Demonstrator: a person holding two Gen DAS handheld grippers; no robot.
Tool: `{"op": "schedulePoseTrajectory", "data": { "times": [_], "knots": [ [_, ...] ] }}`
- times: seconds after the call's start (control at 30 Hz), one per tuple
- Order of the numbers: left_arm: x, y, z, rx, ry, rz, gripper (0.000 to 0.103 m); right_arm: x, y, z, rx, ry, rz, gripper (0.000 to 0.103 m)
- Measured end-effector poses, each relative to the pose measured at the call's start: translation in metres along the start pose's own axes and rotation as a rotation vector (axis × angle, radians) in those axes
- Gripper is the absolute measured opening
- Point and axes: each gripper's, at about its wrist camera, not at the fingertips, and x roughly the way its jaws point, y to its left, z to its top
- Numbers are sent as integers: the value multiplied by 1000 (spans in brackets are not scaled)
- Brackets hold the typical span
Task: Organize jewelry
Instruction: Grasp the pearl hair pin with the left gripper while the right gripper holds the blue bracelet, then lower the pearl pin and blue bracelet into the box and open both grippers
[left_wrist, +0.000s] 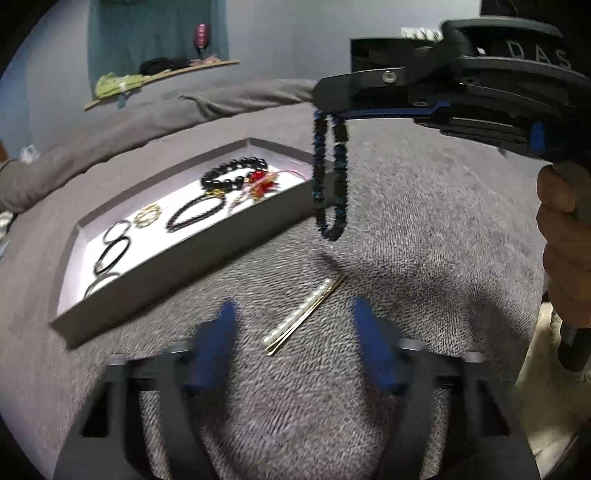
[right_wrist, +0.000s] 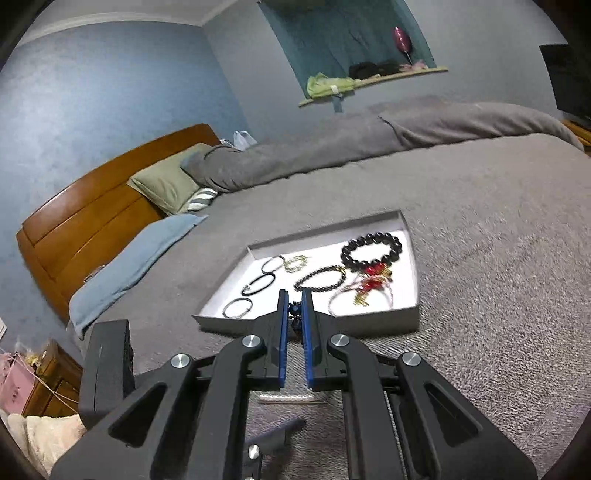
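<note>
Left tongs (left_wrist: 291, 347) are seen half open in the left wrist view, poised over a pearl hair clip (left_wrist: 305, 316) that lies on the grey bed cover (left_wrist: 424, 229) between the blue pads without being touched. To the upper right, the right tongs (left_wrist: 327, 107) are gripped by a hand (left_wrist: 565, 243) and are clamped on a dark blue bead bracelet (left_wrist: 330, 173), which hangs beside the near corner of a shallow tray (left_wrist: 177, 258) filled with bracelets and rings. From the right wrist view, the right tongs (right_wrist: 294, 325) are shown nearly closed on the bead bracelet (right_wrist: 294, 312), just before the tray (right_wrist: 369, 323).
</note>
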Motion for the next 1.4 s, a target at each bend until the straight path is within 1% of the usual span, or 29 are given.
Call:
{"op": "schedulePoseTrajectory", "data": {
  "times": [0.07, 0.1, 0.13, 0.17, 0.2, 0.23, 0.27, 0.33, 0.43, 0.53, 0.63, 0.67, 0.73, 0.8, 0.87, 0.97, 1.03, 1.1, 1.13, 1.2, 1.27, 1.4],
  "knots": [
    [5, 1, -1, 1, 22, -22, 43, 3, -5, 0, 8, 10, -3, 7],
    [5, 2, -1, -4, 27, -40, 37, 4, -5, -1, 6, 12, -6, 7],
    [5, 2, -1, -4, 29, -45, 29, 4, -6, -1, 4, 13, -10, 7],
    [4, 1, -2, 1, 31, -51, 26, 5, -6, -1, 5, 13, -12, 7],
    [3, 1, -2, 8, 32, -57, 19, 5, -8, -1, 7, 15, -12, 7],
    [0, 0, -3, 18, 29, -58, 15, 6, -9, -1, 8, 16, -13, 7],
    [-2, 1, -3, 23, 25, -54, 6, 6, -9, -2, 9, 16, -14, 7],
    [-7, 5, -2, 9, 15, -64, 6, 6, -9, -1, 8, 16, -13, 7],
    [-16, 14, 1, -20, -8, -52, 6, 4, -7, 0, -3, 8, -12, 7],
    [-34, 31, 11, -60, -55, -41, 6, 4, -2, 7, -20, -8, -16, 7],
    [-48, 53, 27, -73, -103, 18, 6, 2, 3, 19, -35, -36, -18, 7],
    [-49, 63, 34, -84, -110, 44, 6, 3, 5, 24, -40, -47, -18, 7],
    [-45, 82, 44, -117, -106, 64, 6, 7, 10, 34, -54, -59, -24, 7],
    [-33, 98, 52, -144, -86, 83, 6, 13, 12, 42, -58, -65, -27, 7],
    [-14, 117, 57, -184, -39, 92, 6, 26, 13, 51, -62, -64, -36, 7],
    [12, 138, 62, -245, 35, 47, 6, 47, 14, 60, -64, -49, -39, 7],
    [25, 144, 66, -260, 68, 39, 6, 64, 15, 62, -60, -29, -33, 7],
    [38, 148, 68, -263, 99, 49, 6, 79, 13, 61, -39, -1, -6, 7],
    [45, 151, 69, -268, 121, 51, 6, 86, 13, 59, -26, 19, 21, 7],
    [55, 156, 69, -274, 156, 66, 6, 96, 13, 54, -28, 49, 43, 7],
    [61, 160, 68, -288, 179, 61, 6, 107, 12, 46, -34, 89, 47, 7],
    [74, 166, 63, -302, 225, 42, 6, 128, -1, 35, -7, 162, 21, 7]
  ]
}}
